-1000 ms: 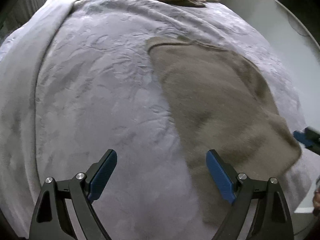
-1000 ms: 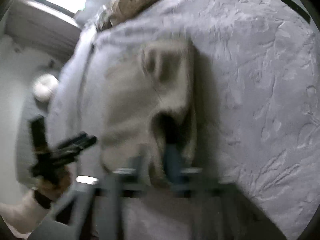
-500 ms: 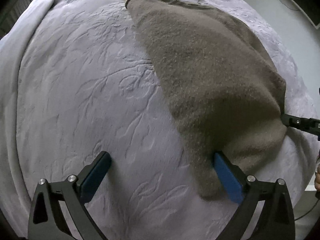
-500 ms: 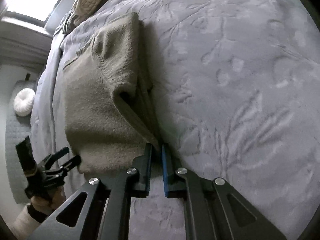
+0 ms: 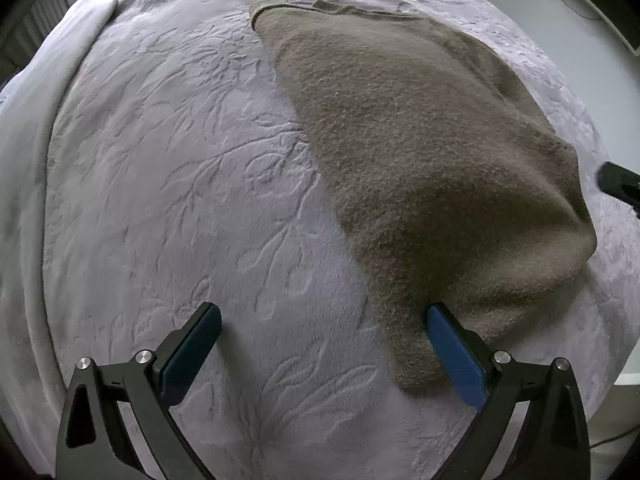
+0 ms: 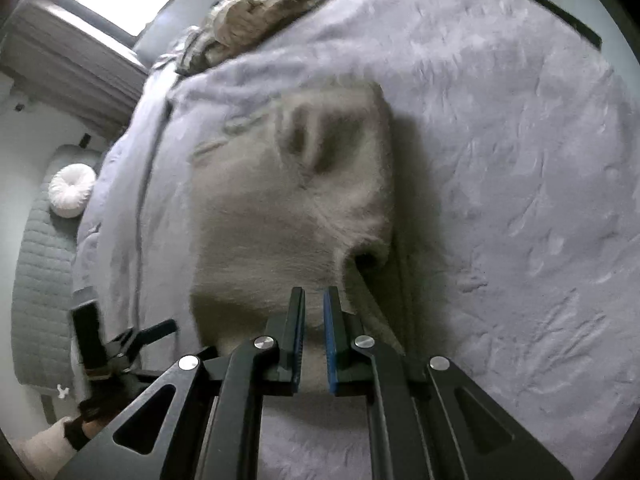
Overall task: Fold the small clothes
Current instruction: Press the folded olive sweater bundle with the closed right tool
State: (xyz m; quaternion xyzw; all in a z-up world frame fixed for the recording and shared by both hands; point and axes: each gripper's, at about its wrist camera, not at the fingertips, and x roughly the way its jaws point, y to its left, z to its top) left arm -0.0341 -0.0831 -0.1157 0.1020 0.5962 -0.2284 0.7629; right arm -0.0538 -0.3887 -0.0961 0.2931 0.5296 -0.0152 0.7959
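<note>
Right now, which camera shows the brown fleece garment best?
The left wrist view: the brown fleece garment is sharp, with its whole outline on the bedspread. The right wrist view shows it motion-blurred, partly behind the right gripper.

No readable text, right view blurred

My left tongs [image 5: 322, 346] point steeply downward, jaws spread wide; my right tongs [image 6: 314, 340] angle down too, jaws nearly closed together.
</note>
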